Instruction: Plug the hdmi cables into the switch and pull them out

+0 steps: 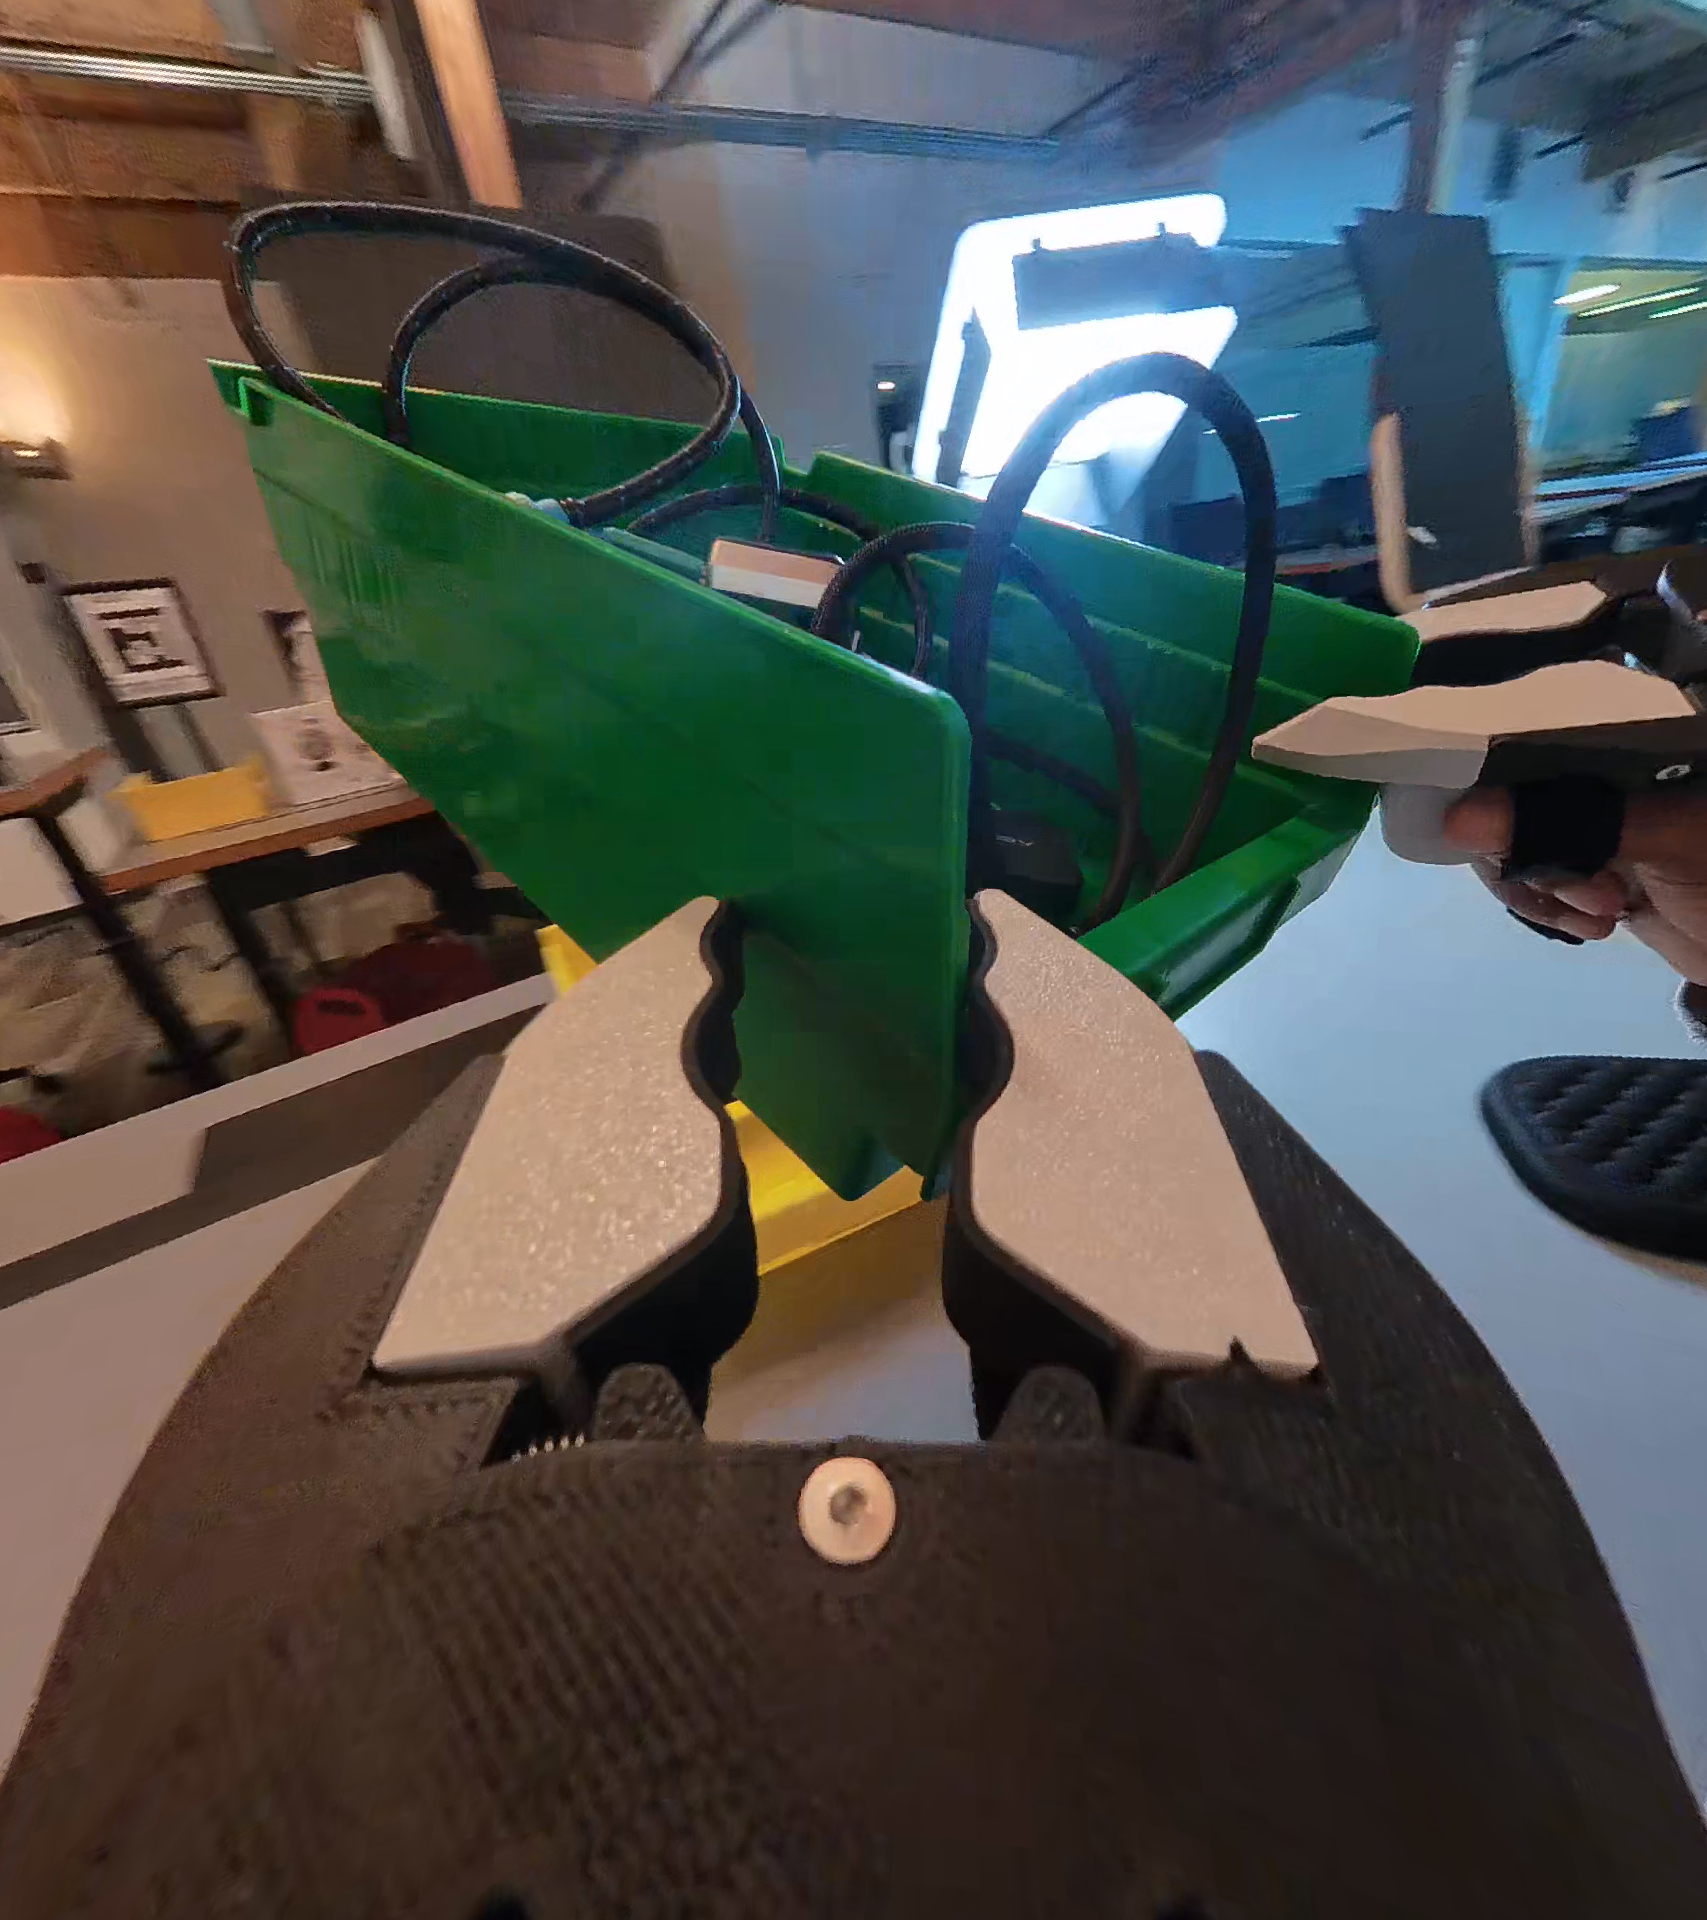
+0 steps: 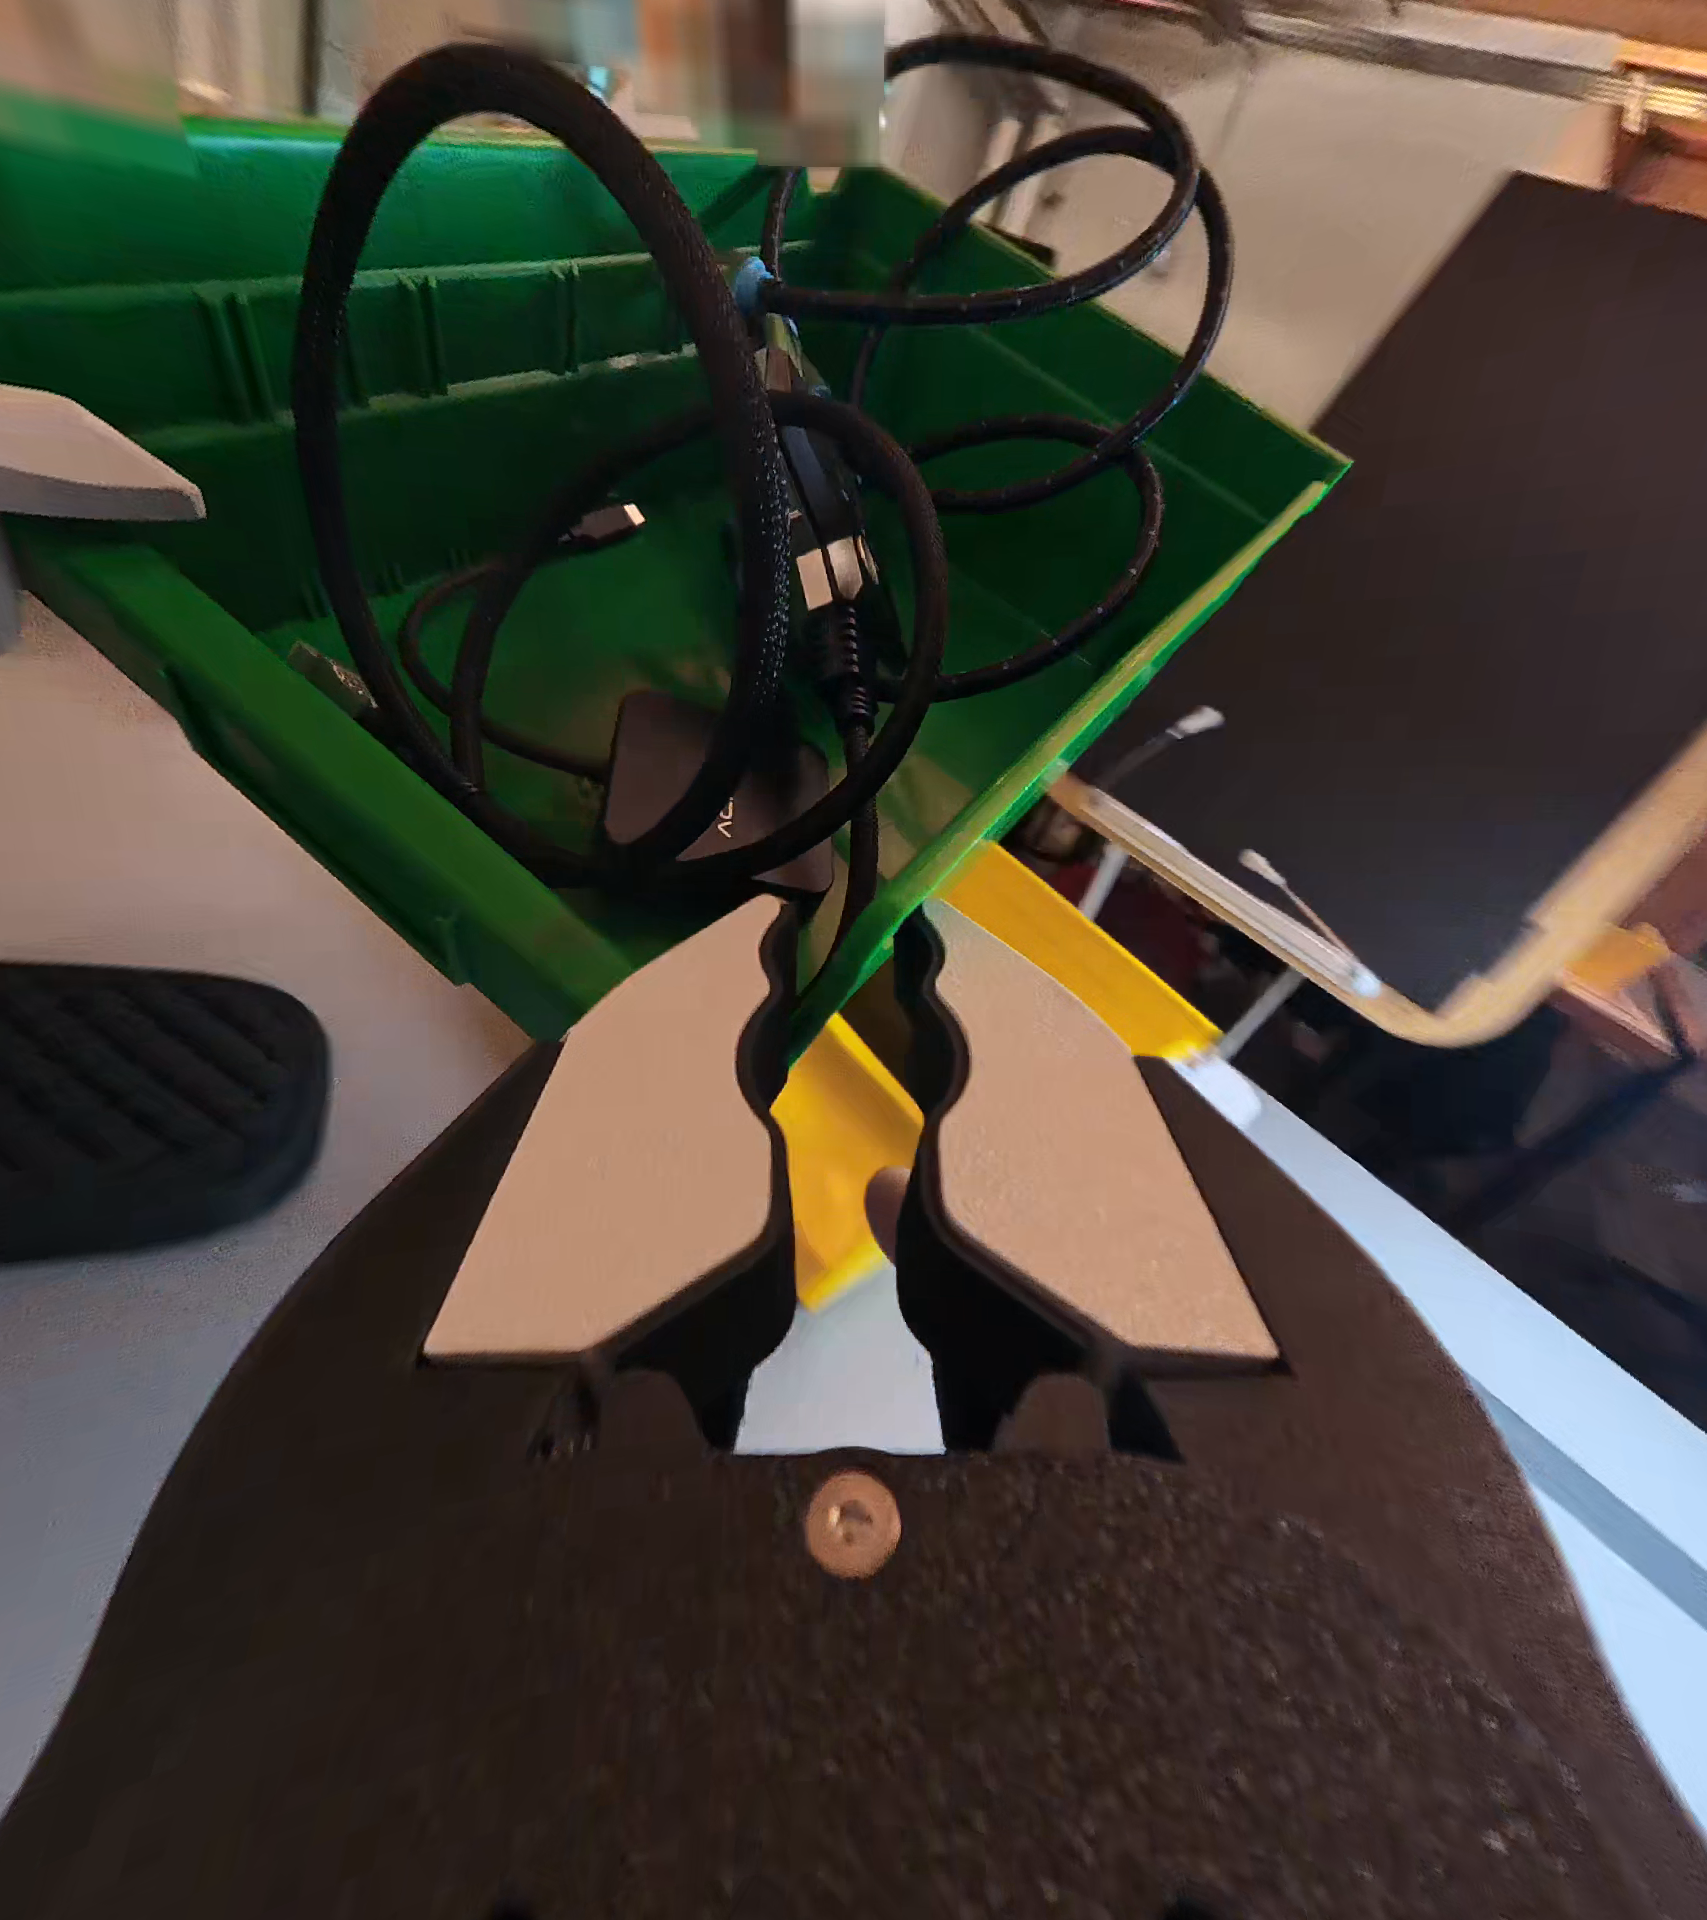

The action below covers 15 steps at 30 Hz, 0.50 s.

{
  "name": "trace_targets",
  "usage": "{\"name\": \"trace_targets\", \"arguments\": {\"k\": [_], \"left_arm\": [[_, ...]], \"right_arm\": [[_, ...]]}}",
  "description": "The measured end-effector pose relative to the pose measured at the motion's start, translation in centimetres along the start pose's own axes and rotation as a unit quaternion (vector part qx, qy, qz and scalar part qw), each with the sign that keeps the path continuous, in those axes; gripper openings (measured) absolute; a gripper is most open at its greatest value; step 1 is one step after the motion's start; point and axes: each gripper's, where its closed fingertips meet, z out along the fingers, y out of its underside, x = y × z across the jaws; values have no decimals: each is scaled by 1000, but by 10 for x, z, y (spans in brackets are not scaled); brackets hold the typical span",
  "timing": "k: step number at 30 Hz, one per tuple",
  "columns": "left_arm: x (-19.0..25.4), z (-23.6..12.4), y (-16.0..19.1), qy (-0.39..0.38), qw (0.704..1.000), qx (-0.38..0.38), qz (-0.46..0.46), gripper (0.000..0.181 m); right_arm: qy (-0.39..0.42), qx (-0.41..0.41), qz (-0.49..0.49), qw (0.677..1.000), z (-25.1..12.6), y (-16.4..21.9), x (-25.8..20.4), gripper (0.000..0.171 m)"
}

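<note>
A green plastic bin (image 1: pixel 620 727) is tilted up off the table, with black braided HDMI cables (image 1: pixel 1119 436) looping out of it. My left gripper (image 1: pixel 849 925) is shut on one bin wall, which sits between its fingers. My right gripper (image 2: pixel 844 925) is shut on the thin edge of the opposite wall (image 2: pixel 1088 717). It also shows at the right of the left wrist view (image 1: pixel 1337 681). Inside the bin lie the cables (image 2: pixel 766 499), a metal plug end (image 2: pixel 828 571) and a black switch (image 2: pixel 693 800) low in the corner. A left gripper finger (image 2: pixel 49 457) shows at the bin's far lip.
A yellow bin (image 2: pixel 849 1143) lies on the white table (image 2: pixel 101 1455) under the green bin. A black ribbed pad (image 2: pixel 80 1112) lies on the table beside it. A person's hand (image 1: pixel 1659 883) holds the right gripper. Beyond the table edge are a dark chair back (image 2: pixel 1503 623) and desks (image 1: pixel 205 842).
</note>
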Motion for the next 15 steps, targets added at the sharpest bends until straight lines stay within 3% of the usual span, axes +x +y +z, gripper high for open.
{"name": "trace_targets", "arguments": {"k": [4, 8, 11, 15], "left_arm": [[-56, -62, 8, -66, 997, -24, 14, 41], [-94, -109, 32, -111, 993, -40, -4, 40], [-112, -126, 59, -148, 988, -52, 4, 36], [-123, -124, 110, -143, 984, -95, -40, 36]], "right_arm": [[-82, 12, 1, 997, 61, -9, -66, 19], [-162, -9, 18, 987, 105, 13, -128, 20], [-201, -41, 31, 978, 126, 46, -163, 21], [-220, -90, 44, 970, 139, 89, -178, 21]]}}
